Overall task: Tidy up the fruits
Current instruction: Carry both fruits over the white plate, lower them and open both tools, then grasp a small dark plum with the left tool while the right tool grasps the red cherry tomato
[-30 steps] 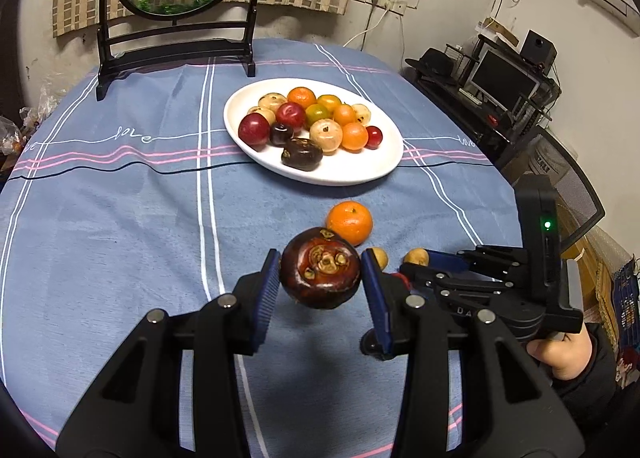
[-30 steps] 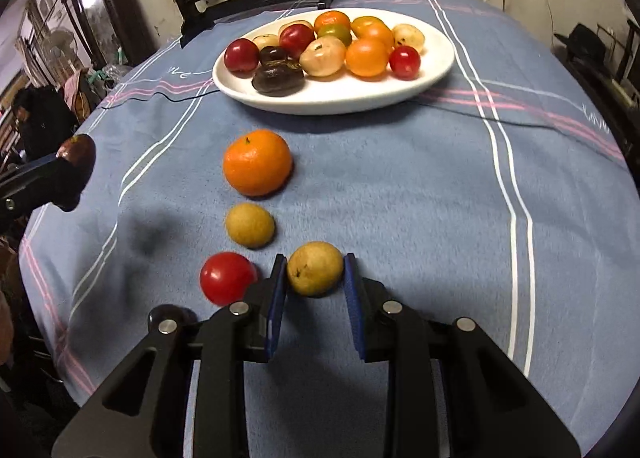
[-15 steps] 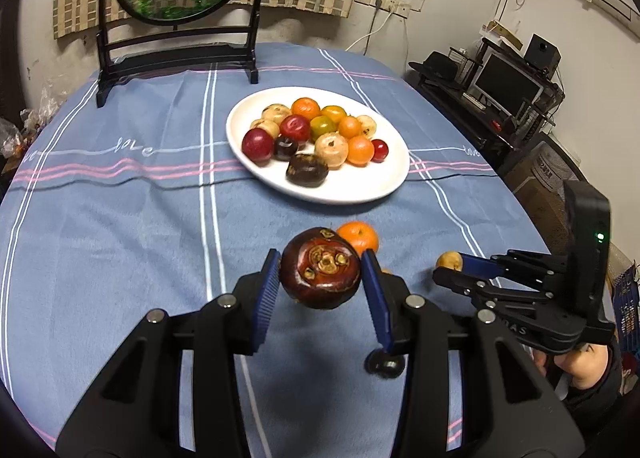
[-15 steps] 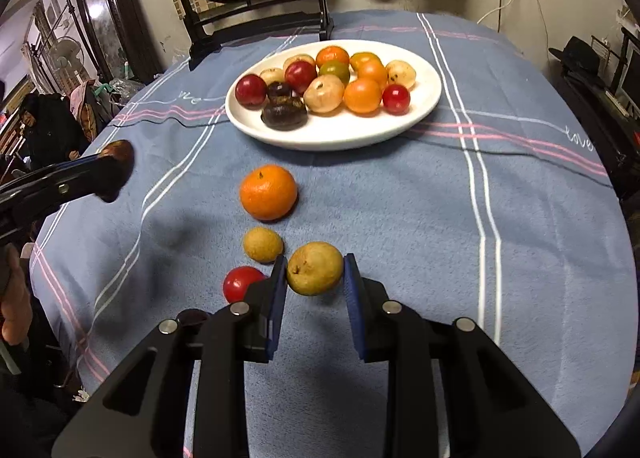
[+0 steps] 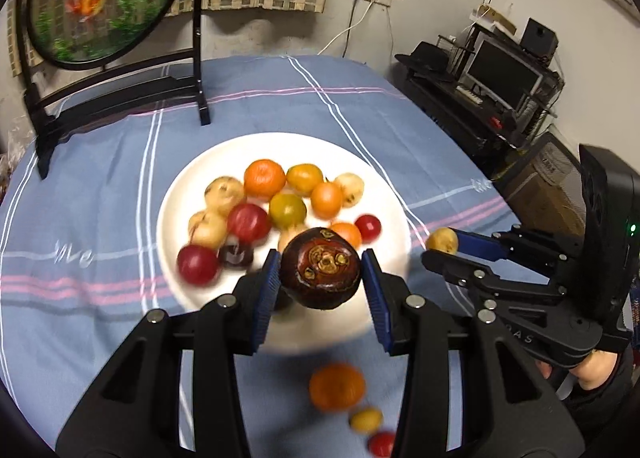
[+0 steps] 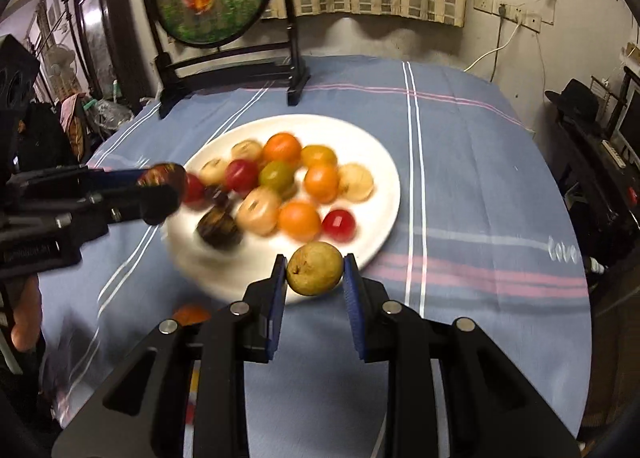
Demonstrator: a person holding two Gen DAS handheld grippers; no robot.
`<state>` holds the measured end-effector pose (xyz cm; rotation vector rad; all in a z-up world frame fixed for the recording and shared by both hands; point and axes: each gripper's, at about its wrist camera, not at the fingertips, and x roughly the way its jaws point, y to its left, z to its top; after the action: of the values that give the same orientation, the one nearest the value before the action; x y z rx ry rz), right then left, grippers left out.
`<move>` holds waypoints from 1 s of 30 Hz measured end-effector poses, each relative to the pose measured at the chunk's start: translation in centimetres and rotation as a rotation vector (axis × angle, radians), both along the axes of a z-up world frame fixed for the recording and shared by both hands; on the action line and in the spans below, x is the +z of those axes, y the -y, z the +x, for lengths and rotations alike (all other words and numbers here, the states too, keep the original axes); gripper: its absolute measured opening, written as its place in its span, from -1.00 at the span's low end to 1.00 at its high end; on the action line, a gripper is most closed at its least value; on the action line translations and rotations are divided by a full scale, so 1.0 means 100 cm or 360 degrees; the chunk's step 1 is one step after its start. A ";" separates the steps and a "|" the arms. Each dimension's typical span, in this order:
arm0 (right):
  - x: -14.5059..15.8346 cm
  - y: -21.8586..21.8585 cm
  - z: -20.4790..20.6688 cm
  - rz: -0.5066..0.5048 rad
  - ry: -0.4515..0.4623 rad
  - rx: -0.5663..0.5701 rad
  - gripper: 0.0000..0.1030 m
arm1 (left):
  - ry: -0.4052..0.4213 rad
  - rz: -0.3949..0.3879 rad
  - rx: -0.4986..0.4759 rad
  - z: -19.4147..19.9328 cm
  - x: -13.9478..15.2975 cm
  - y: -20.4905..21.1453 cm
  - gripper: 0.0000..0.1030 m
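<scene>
Two fruits carried over the plate

The left gripper (image 5: pixel 320 282) clamps a dark mangosteen (image 5: pixel 320 274) and the right gripper (image 6: pixel 315 278) a yellow-green pear (image 6: pixel 315 268), both above the white plate's (image 6: pixel 384 194) near rim, presumably to join the heap there. The tablecloth (image 6: pixel 480 178) reads "love".

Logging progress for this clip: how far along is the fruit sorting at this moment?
Mostly done: over a dozen fruits already sit on the white plate. In hand: the left hand-held gripper carries a dark mangosteen, the right hand-held gripper a yellow-green fruit, both near the plate. Left on the cloth: an orange, a small yellow fruit and a red one.
</scene>
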<state>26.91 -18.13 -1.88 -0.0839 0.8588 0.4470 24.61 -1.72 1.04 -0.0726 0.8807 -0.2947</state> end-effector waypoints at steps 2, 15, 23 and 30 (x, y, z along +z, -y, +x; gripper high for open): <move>-0.006 -0.002 0.019 0.0001 -0.0019 -0.0005 -0.45 | -0.0034 -0.0004 0.0000 0.020 -0.007 0.005 -0.18; -0.019 -0.009 0.047 -0.0067 -0.0011 -0.0001 0.22 | -0.0120 -0.0086 0.0080 0.063 -0.022 0.001 0.13; 0.005 -0.009 -0.027 -0.0047 -0.0001 0.0092 0.25 | 0.0002 -0.0070 0.0158 -0.025 0.006 -0.022 0.64; 0.003 0.011 -0.108 0.0069 0.0027 -0.0090 0.38 | -0.0156 -0.0115 0.0199 -0.111 -0.034 -0.036 0.73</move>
<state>16.10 -19.19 -1.55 -0.0231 0.8324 0.4110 13.50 1.89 -2.36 -0.2096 0.9584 -0.2071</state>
